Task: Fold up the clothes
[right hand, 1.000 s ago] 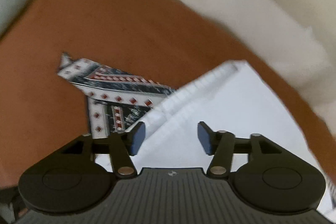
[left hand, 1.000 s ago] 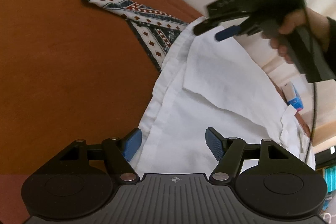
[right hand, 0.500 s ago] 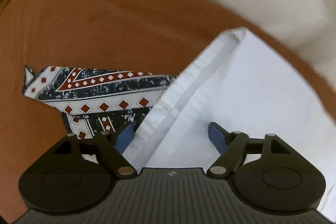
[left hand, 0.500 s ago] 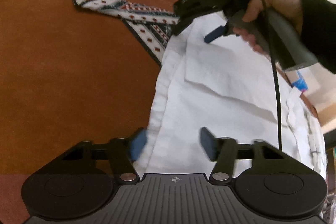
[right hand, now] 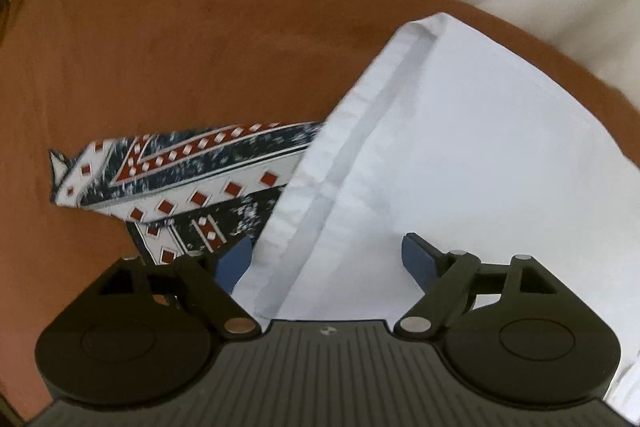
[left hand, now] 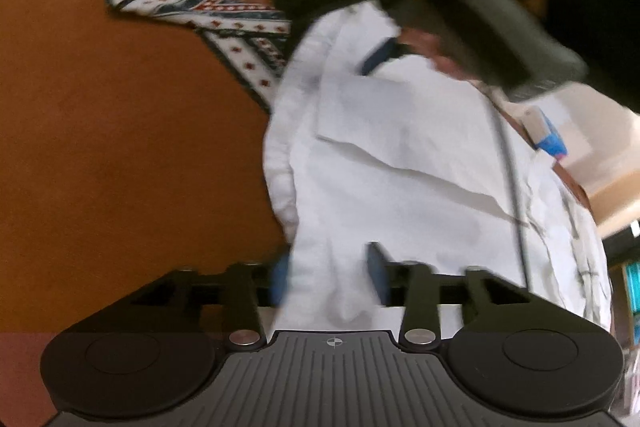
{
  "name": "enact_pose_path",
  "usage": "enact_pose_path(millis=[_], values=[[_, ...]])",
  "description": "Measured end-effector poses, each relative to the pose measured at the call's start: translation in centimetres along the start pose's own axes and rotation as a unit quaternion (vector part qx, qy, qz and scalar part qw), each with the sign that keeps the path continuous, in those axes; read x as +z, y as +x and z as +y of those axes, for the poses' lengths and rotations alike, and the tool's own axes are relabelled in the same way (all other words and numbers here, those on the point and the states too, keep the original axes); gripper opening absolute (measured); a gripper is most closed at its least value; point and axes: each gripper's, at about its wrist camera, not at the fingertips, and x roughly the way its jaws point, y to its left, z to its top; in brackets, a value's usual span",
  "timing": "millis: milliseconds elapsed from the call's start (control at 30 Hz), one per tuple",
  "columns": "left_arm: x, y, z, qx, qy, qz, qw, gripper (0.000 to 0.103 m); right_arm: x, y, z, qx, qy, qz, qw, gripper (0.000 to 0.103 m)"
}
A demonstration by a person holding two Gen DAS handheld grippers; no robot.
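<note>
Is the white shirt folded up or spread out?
Partly folded: the white shirt has a flap laid over itself, creased, on the orange cover.

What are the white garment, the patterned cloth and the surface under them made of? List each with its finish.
White garment: thin woven fabric, probably cotton, matte; it creases sharply and has a puckered stitched hem.
Patterned cloth: thin printed fabric, matte; red diamonds on dark blue and white bands that look worn, lying flat with a folded point.
Orange-brown surface: soft-looking matte covering, maybe a sheet or felt; the exact material is unclear.
</note>
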Motion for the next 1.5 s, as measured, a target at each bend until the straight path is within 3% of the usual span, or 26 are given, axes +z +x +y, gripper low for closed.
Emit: enact_pose_path(millis=[100, 167, 233, 333, 400, 467, 600, 667, 733, 800, 1000, 1200, 1367, 1500], values=[[-0.3, -0.2, 0.4, 0.001, -0.005, 0.002, 1.0000, 0.041, -0.5, 0.0, 1.0, -0.012, -0.007, -0.012, 1.000, 0.085], [-0.4, -0.3, 0.9, 0.003, -0.019, 0.002, 0.9998, 0.041, -0.6, -0.2, 0.4, 0.005, -0.007, -0.010, 1.000, 0.080], [-0.5, -0.4, 1.4, -0.004, -0.033, 0.002, 0.9994, 0.044, -0.6, -0.5, -0.4, 0.012, -0.003, -0.008, 1.000, 0.067], [-0.5, -0.2, 1.4, -0.016, -0.040, 0.002, 0.9991, 0.057, -0.6, -0.9, -1.5, 0.015, 0.001, -0.006, 1.000, 0.052], [-0.5, -0.1, 1.0, -0.019, -0.034, 0.002, 0.9992, 0.062, -0.7, -1.1, -1.6, 0.013, 0.000, -0.006, 1.000, 0.048], [-0.5, 0.0, 0.6, -0.019, -0.027, 0.003, 0.9995, 0.061, -0.7, -1.4, -1.5, 0.013, -0.003, -0.008, 1.000, 0.043], [-1.0, -0.3, 1.0, -0.023, -0.027, 0.003, 0.9994, 0.032, -1.0, -1.9, -2.4, 0.033, 0.009, -0.005, 0.999, 0.021], [-1.1, -0.4, 1.5, -0.024, -0.037, 0.002, 0.9991, 0.016, -1.1, -2.1, -3.1, 0.047, 0.019, -0.003, 0.999, 0.018], [-1.2, -0.6, 1.9, -0.028, -0.046, -0.002, 0.9985, 0.010, -1.3, -2.4, -3.6, 0.060, 0.024, -0.005, 0.998, 0.006], [-1.2, -1.1, 2.0, -0.037, -0.053, -0.009, 0.9979, 0.004, -1.1, -2.6, -4.1, 0.073, 0.024, -0.008, 0.997, 0.004], [-0.8, -3.1, 0.7, -0.062, -0.050, -0.034, 0.9963, 0.003, -1.3, -5.5, -6.1, 0.123, 0.034, -0.020, 0.992, 0.003], [0.5, -3.2, -1.7, -0.085, -0.030, -0.044, 0.9950, 0.003, -1.9, -8.0, -7.0, 0.139, 0.035, -0.045, 0.989, 0.003], [1.2, -3.6, -3.6, -0.120, -0.033, -0.055, 0.9906, 0.003, -0.7, -7.4, -8.1, 0.150, 0.029, -0.066, 0.986, 0.003], [2.0, -4.3, -6.1, -0.149, -0.024, -0.067, 0.9863, 0.003, -0.6, -9.3, -9.0, 0.153, 0.006, -0.097, 0.983, 0.003]])
